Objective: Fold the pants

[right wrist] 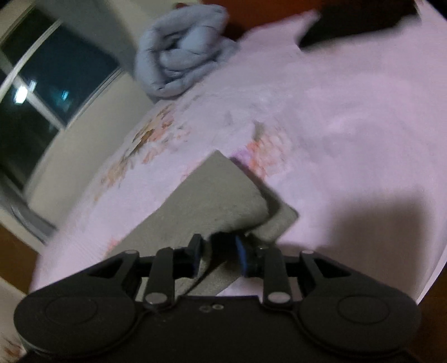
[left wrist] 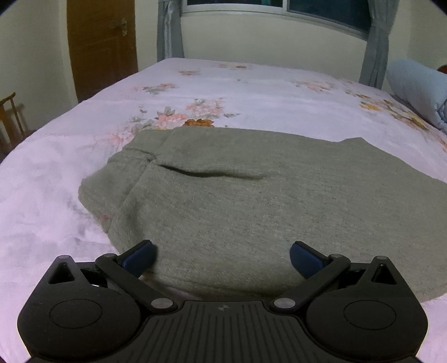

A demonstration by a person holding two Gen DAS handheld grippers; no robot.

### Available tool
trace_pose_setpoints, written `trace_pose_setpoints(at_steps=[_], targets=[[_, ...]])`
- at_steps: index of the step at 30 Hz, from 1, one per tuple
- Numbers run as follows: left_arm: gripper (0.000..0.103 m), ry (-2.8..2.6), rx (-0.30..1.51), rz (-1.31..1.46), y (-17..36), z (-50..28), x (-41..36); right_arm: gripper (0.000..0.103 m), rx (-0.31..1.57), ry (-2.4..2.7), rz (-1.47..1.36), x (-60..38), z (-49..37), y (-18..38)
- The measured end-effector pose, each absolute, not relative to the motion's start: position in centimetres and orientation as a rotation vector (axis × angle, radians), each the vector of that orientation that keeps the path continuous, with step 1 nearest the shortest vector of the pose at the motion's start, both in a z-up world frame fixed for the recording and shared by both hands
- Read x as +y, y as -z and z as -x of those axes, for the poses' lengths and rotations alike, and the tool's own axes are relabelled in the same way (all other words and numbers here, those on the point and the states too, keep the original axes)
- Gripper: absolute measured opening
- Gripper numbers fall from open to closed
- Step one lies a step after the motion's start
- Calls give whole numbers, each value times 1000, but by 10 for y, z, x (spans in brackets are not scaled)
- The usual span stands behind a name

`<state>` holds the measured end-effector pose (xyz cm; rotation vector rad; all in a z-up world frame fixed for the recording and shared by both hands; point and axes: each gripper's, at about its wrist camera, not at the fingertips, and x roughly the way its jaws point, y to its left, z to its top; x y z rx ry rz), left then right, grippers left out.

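Down at the near edge of the grey pants, the left hand-held gripper hovers with its jaws spread wide, its blue pads standing apart over the cloth with nothing pinched between them. The pants lie folded into a broad, flat pad on the bed, whose pink sheet is printed with flowers; a dark crease runs across the upper layer, and a rounded cuff or hem bulges at the left side. The right hand-held gripper sits over one corner of the same pants, its jaws only a little apart; a fold of grey cloth passes between the blue pads, yet the picture is blurred there, so the pads seem to stand just clear of the cloth rather than press on it. In that view the top layer ends in a rolled edge lying slightly short of the layer beneath, which juts out as a squared corner. Farther off, a bundled pale blue blanket rests near the head of the bed, a window with grey curtains spans the far wall, and a brown door stands to its left.
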<state>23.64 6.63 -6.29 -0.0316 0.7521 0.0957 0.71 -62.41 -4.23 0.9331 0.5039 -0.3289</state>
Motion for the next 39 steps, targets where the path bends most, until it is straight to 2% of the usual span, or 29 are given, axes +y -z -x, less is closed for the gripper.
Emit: trace_pose_setpoints(at_steps=[3,7,9,12,17,18,19,20,23,27,30,32,35,36,39], targets=[[103,-101,755,47,65,-237,67,20,473,324,-1099,-632,-1,56],[103,-99,763,43,64,-238,67,22,428,324,-1186,-628,11,61],[103,-96,764,43,64,-238,68,24,405,332,-1200,-629,13,63],[103,-91,770,51,65,-240,69,33,376,332,-1249,-634,5,67],[103,-83,771,60,67,-241,71,33,406,345,-1210,-631,-3,57],[103,-82,769,61,67,-241,71,23,405,345,-1213,-631,-3,59],[103,-82,768,61,67,-241,71,1,410,336,-1208,-630,-3,60],[103,-87,759,50,65,-240,70,0,414,337,-1181,-630,-4,56],[102,-103,716,-30,60,-235,63,0,385,296,-1027,-616,-8,21],[102,-87,773,28,66,-240,71,0,338,284,-895,-603,4,-12],[102,-72,787,33,66,-242,73,0,516,378,-916,-623,1,33],[102,-64,794,33,65,-244,73,0,508,347,-1013,-636,5,61],[103,-48,793,40,66,-243,77,0,487,335,-1009,-635,8,59],[103,-45,791,45,67,-242,77,4,487,325,-1014,-635,10,58],[103,-48,786,46,68,-240,77,9,471,333,-978,-640,22,47]])
